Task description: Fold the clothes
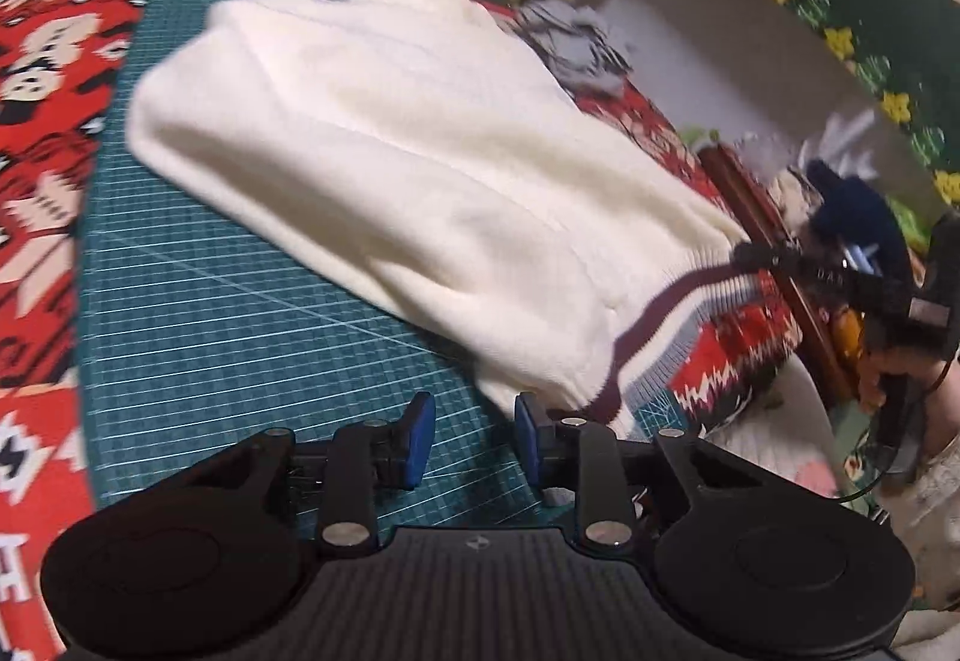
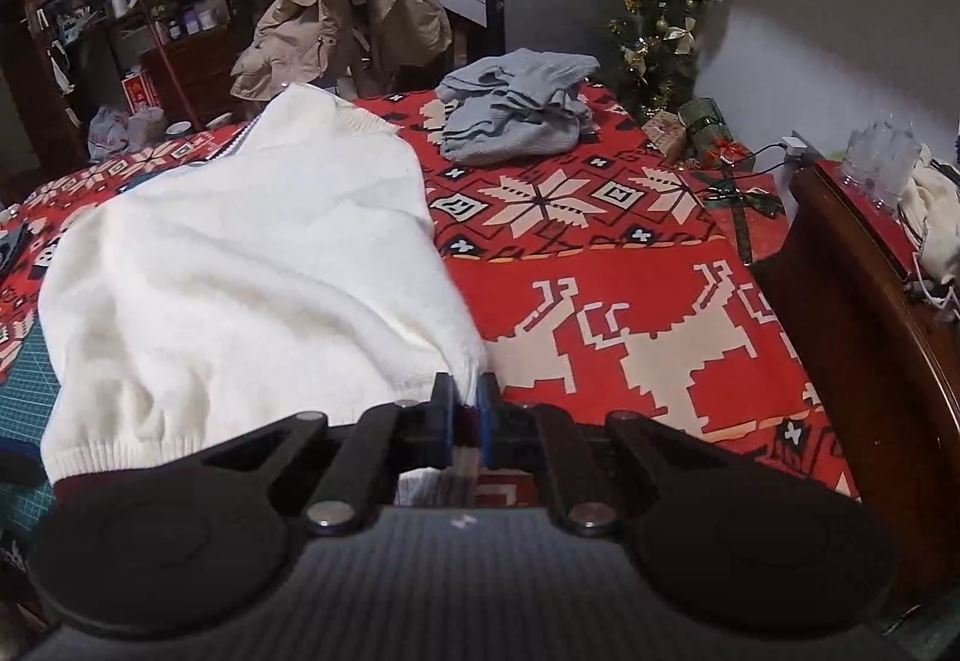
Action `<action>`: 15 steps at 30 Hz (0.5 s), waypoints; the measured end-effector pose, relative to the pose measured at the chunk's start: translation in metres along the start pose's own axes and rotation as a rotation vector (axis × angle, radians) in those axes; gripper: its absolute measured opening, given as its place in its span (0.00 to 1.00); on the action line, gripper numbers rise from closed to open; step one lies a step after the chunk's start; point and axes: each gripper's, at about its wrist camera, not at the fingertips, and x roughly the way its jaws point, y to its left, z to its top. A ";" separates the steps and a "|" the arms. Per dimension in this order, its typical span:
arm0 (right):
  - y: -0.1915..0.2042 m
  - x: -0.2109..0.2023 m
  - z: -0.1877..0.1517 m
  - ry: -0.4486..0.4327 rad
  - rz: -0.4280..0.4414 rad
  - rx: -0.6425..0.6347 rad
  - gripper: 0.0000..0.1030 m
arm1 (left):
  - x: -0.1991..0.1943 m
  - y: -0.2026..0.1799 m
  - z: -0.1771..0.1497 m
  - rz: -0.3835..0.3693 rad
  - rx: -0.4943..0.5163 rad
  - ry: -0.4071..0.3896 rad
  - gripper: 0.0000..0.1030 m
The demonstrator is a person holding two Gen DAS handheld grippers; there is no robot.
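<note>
- White knit sweater (image 1: 384, 132) with a dark-striped ribbed hem, lifted at one corner, lies across the green cutting mat (image 1: 228, 313) on the red patterned worktop (image 2: 630, 313).
- Right tongs (image 2: 467, 415) pinch the hem.
- Left tongs (image 1: 474, 430) spread, empty.

Two garments lie on the table: one white sweater (image 2: 240, 265) and one crumpled grey sweater (image 2: 519, 111) (a third, a beige jacket (image 2: 348, 0), hangs behind it). One green cutting mat (image 1: 240, 337), one red patterned cloth (image 2: 630, 313), one small Christmas tree (image 2: 657, 36). Two grippers: the left gripper (image 1: 474, 430) and the right gripper (image 2: 467, 418).
</note>
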 end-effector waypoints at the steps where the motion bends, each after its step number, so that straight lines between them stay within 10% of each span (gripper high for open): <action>1: 0.000 -0.001 0.000 -0.002 0.003 0.001 0.08 | 0.004 -0.004 0.001 -0.002 0.014 0.008 0.26; 8: 0.004 -0.001 -0.003 -0.006 0.027 -0.006 0.08 | 0.032 -0.032 0.002 0.000 0.125 0.048 0.07; 15: 0.008 -0.013 -0.003 -0.018 0.075 -0.020 0.08 | -0.022 -0.013 0.004 0.087 0.120 -0.030 0.05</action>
